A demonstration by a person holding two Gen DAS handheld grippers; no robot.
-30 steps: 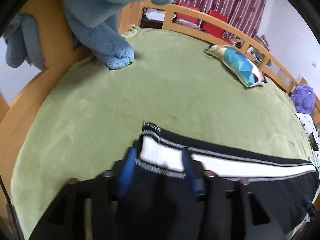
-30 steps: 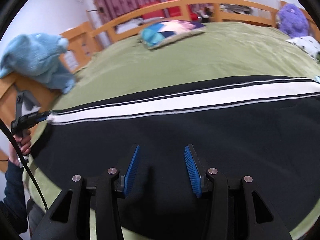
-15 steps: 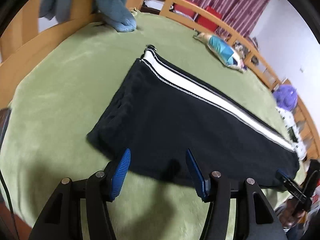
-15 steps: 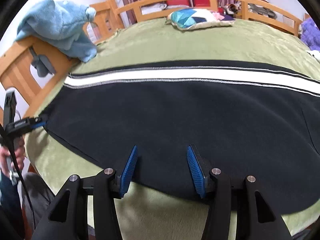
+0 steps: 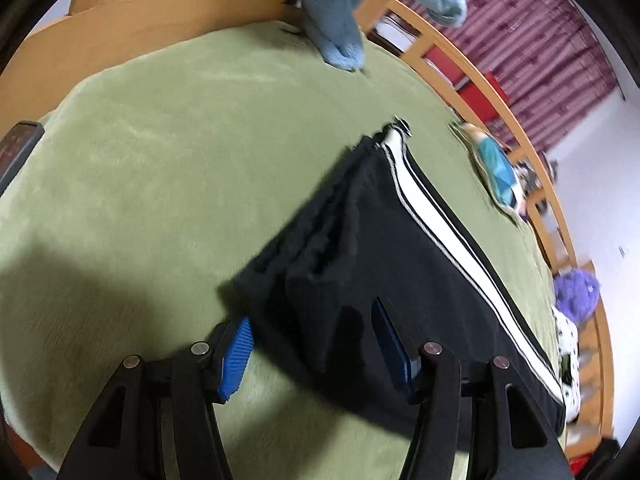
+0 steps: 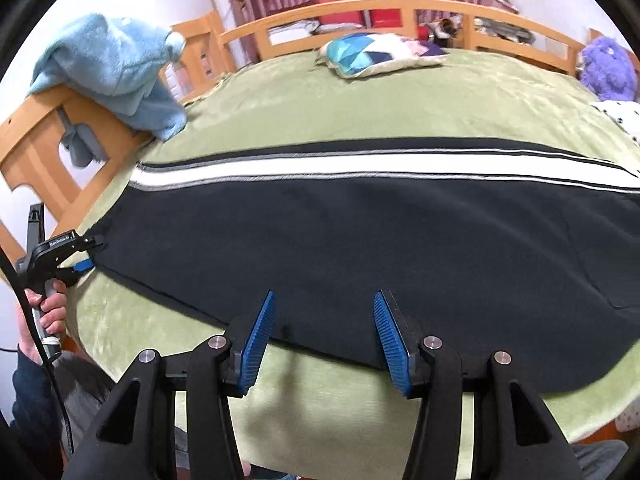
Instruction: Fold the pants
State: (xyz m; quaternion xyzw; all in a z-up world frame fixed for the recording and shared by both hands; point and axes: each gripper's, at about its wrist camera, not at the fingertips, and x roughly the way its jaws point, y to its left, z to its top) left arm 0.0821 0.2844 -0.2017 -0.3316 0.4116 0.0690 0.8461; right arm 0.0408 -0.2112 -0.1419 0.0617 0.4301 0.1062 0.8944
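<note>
Black pants (image 5: 400, 264) with a white side stripe lie flat and lengthwise on the green blanket (image 5: 160, 160). My left gripper (image 5: 314, 344) stands open at the near corner of one end, with the corner lying between its blue pads but not pinched. In the right wrist view the pants (image 6: 360, 240) stretch across the bed, and the left gripper (image 6: 90, 254) shows at their left corner, held by a hand (image 6: 48, 304). My right gripper (image 6: 324, 332) is open over the pants' near long edge, with nothing gripped.
A light blue towel (image 6: 112, 68) hangs over the wooden footboard (image 6: 44, 128) at the left. A patterned pillow (image 6: 372, 52) lies at the far side by the wooden rail. A purple plush toy (image 6: 608, 64) and a spotted cloth (image 6: 620, 112) sit at the right.
My left gripper has left the white-striped far corner, drawn back and rolled, and now sits at the near corner. My right gripper has pulled back from over the cloth to its near edge.
</note>
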